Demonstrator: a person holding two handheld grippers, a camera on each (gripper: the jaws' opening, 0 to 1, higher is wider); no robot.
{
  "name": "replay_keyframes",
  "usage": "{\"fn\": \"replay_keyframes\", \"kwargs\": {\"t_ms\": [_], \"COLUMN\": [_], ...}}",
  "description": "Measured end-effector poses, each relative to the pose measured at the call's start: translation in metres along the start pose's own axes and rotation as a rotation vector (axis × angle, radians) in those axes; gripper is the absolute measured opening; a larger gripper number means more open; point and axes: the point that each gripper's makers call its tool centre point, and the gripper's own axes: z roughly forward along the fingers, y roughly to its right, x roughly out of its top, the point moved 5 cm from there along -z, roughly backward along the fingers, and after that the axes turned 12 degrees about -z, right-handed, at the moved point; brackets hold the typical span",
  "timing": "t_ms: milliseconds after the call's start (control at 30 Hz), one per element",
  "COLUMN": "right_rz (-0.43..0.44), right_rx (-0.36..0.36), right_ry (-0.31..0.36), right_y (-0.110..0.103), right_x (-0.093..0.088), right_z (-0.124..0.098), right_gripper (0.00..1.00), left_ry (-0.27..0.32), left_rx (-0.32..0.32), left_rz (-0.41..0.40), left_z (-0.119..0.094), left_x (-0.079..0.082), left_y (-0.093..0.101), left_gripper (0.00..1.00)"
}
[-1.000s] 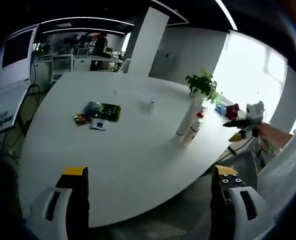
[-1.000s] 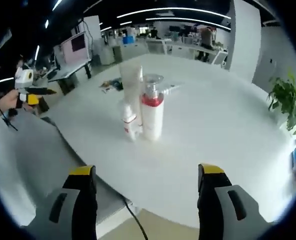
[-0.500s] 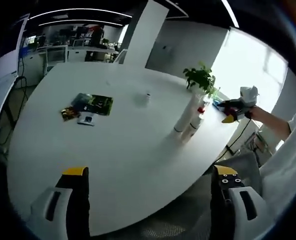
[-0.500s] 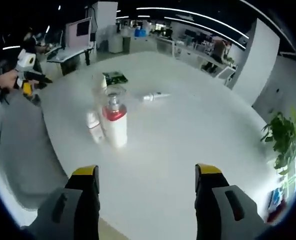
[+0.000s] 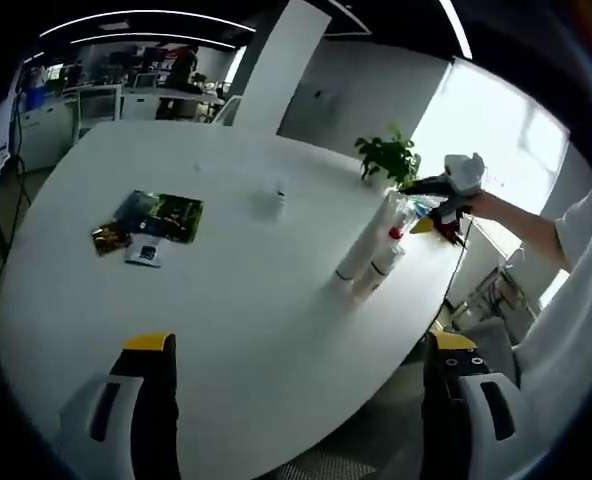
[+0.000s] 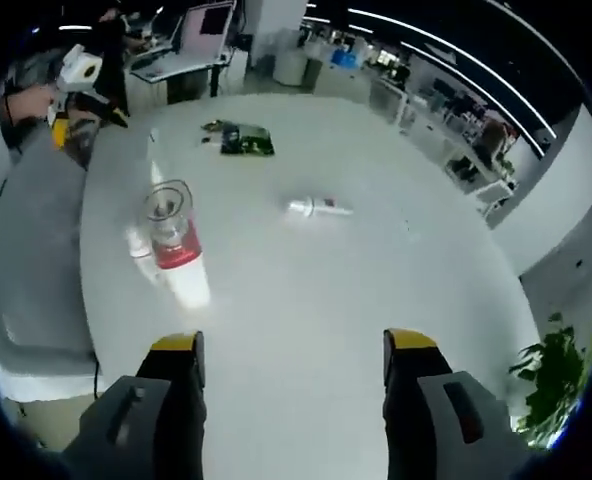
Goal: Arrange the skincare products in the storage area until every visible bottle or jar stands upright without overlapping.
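On the white table [image 5: 226, 320] a tall white tube [image 5: 361, 240] and a pump bottle with a red collar [image 5: 386, 252] stand upright, close together near the edge. From above, the pump bottle [image 6: 176, 258] wears a clear cap, and a small white bottle [image 6: 139, 245] stands beside it. A white tube [image 6: 318, 208] lies on its side mid-table; it appears as a small shape [image 5: 276, 200] in the left gripper view. My left gripper [image 5: 301, 400] is open above the table's near edge. My right gripper [image 6: 296, 400] is open, high above the table; it hangs right of the bottles [image 5: 446, 190].
Green and gold packets [image 5: 156, 218] lie on the table's left part, and the same packets [image 6: 244, 138] sit far up in the right gripper view. A potted plant [image 5: 386, 155] stands at the far edge. Desks and monitors fill the room behind.
My right gripper has risen and moved in over the table, now looking down on the bottles. The left gripper's view has shifted slightly. The products stand as before.
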Motion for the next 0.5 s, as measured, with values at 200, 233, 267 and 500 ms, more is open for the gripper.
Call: {"fn": "replay_keyframes", "kwargs": {"t_ms": [200,233,267,500], "right_rz": [-0.136,-0.174,-0.195,-0.314], "right_rx": [0.043,0.054,0.060,0.186], "right_ry": [0.045,0.046,0.056,0.099], "right_y": [0.035,0.042,0.045,0.053], "right_x": [0.027,0.032,0.037,0.057], "right_z": [0.014,0.019,0.022,0.063], "right_gripper": [0.71,0.70,0.70,0.66], "left_ry": [0.024,0.028,0.031,0.051], "left_rx": [0.008,0.008,0.007,0.005], "left_rz": [-0.045,-0.051,-0.056,-0.100], "left_z": [0.004,0.005,0.006,0.014], "left_x": [0.002,0.002,0.002,0.005], "left_y": [-0.004,-0.005,-0.005,-0.006], "left_gripper": [0.96,0.96,0.95,0.95]}}
